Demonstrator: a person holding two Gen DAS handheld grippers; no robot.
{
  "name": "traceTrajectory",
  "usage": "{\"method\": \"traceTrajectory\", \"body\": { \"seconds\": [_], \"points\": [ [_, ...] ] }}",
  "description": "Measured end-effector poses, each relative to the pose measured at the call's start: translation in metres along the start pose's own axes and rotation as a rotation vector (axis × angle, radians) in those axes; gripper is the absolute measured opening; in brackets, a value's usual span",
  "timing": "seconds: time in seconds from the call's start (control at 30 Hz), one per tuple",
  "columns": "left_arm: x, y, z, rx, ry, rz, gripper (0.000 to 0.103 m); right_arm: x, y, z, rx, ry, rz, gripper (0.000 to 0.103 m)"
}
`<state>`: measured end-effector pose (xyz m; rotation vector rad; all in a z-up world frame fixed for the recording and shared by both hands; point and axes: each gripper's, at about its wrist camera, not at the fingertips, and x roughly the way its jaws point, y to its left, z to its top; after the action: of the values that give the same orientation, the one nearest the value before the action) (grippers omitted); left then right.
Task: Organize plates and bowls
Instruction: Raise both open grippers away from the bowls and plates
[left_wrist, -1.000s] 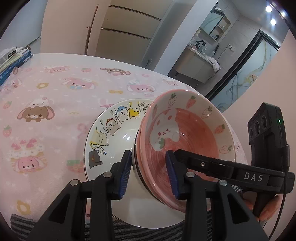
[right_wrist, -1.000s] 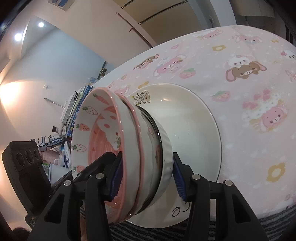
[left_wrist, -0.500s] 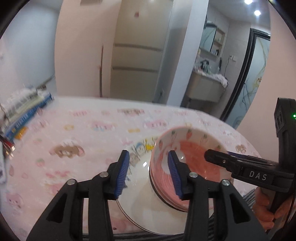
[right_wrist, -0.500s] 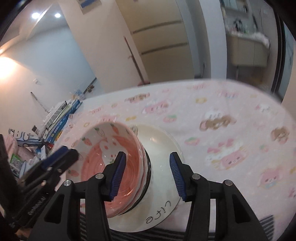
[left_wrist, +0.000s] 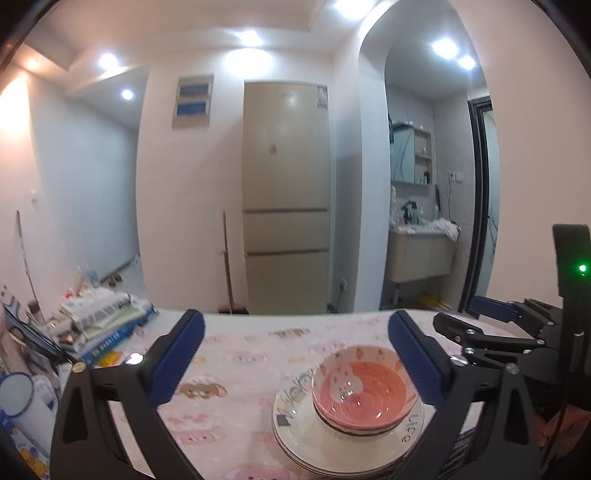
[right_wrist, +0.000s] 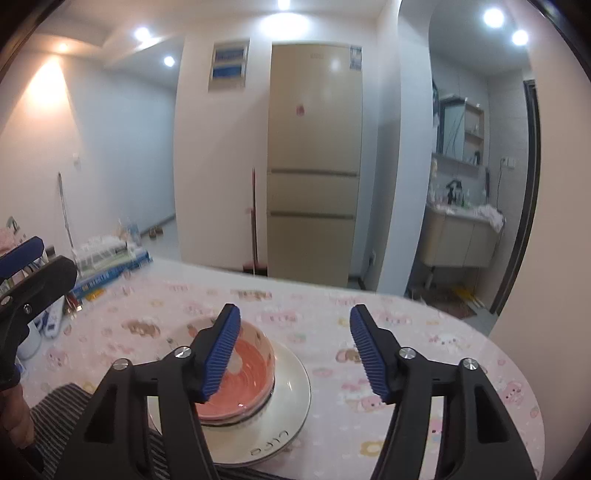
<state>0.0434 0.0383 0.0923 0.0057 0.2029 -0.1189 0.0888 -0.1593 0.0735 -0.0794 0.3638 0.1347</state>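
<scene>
Books (left_wrist: 107, 325) are lying stacked at the bench's (left_wrist: 236, 410) left edge, on its pink cartoon cloth. Right of them, the left gripper (left_wrist: 295, 354) is hanging above the bench with its jaws opening wide and nothing between them. Farther right, the pink bowl (left_wrist: 364, 393) is sitting nested on other bowls, all resting on stacked plates (left_wrist: 306, 439) near the front edge. Beyond, the right gripper (right_wrist: 293, 350) is hovering clear of the bowl, its jaws opening too and empty. A fridge (left_wrist: 286, 199) is standing behind.
</scene>
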Motion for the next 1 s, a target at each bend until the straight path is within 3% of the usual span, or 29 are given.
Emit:
{"method": "traceTrajectory", "body": {
  "seconds": [0.07,0.17,0.3,0.37,0.6,0.77,1.0],
  "points": [
    [-0.009,0.000,0.003,0.009,-0.038,0.014,0.102,-0.012,-0.001,0.002,0.016,-0.044,0.015,0.085],
    [-0.024,0.001,0.006,0.009,-0.069,0.014,0.102,-0.034,-0.004,0.007,0.028,-0.126,0.016,0.088],
    [-0.054,-0.002,0.011,0.002,-0.121,-0.007,0.102,-0.054,-0.007,0.012,0.039,-0.170,0.013,0.092],
    [-0.067,-0.004,0.014,0.008,-0.170,0.006,0.102,-0.064,-0.008,0.012,0.038,-0.202,0.003,0.103],
    [-0.087,-0.007,0.013,0.050,-0.279,0.070,0.102,-0.092,-0.001,0.009,0.028,-0.297,-0.042,0.103],
    [-0.078,-0.005,0.001,0.032,-0.264,0.051,0.102,-0.093,0.000,-0.001,0.039,-0.320,-0.056,0.103],
    [-0.064,-0.005,-0.035,0.030,-0.217,0.047,0.102,-0.073,0.003,-0.035,-0.003,-0.257,-0.069,0.103]
  ]
}}
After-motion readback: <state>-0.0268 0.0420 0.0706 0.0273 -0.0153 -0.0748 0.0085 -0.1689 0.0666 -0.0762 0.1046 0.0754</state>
